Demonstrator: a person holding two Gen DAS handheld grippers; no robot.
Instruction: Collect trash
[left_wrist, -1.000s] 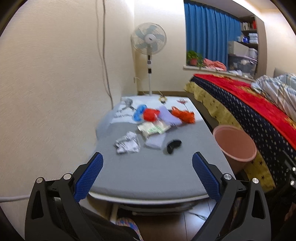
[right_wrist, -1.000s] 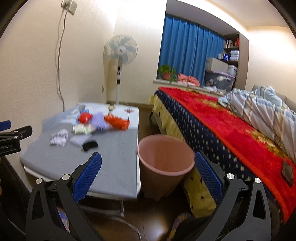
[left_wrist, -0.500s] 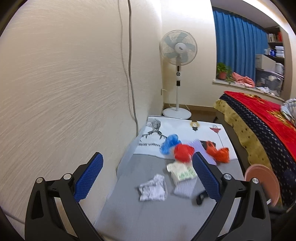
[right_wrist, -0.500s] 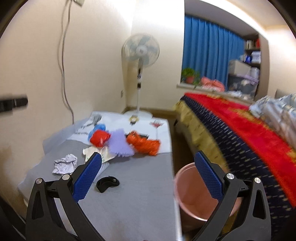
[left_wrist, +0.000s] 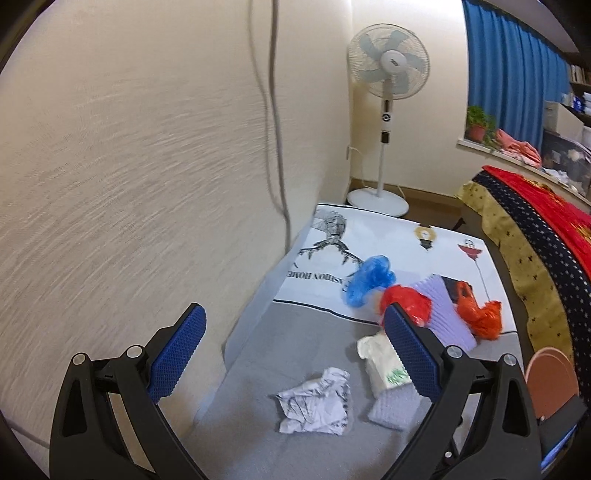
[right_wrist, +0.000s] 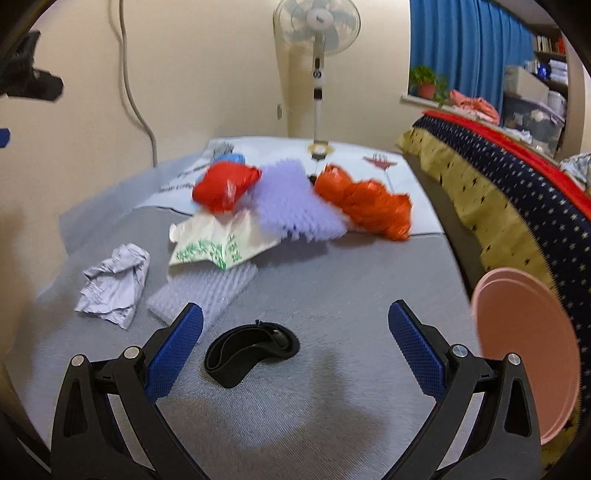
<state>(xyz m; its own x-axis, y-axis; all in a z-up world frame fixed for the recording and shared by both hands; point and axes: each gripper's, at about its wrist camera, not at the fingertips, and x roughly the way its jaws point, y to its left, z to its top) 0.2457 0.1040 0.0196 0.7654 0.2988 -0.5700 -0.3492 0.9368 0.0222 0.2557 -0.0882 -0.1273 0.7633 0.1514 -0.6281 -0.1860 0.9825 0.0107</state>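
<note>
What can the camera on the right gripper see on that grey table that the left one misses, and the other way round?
Only the right wrist view shows the black curved band lying on the grey table, right ahead of the open right gripper.

Only the left wrist view shows the blue plastic bag clearly and the fan's round base on the floor.

Both show the crumpled white paper, the red bag, the orange bag, the lilac foam sheet, the leaf-printed wrapper and the pink bin beside the table. The left gripper is open too.
</note>
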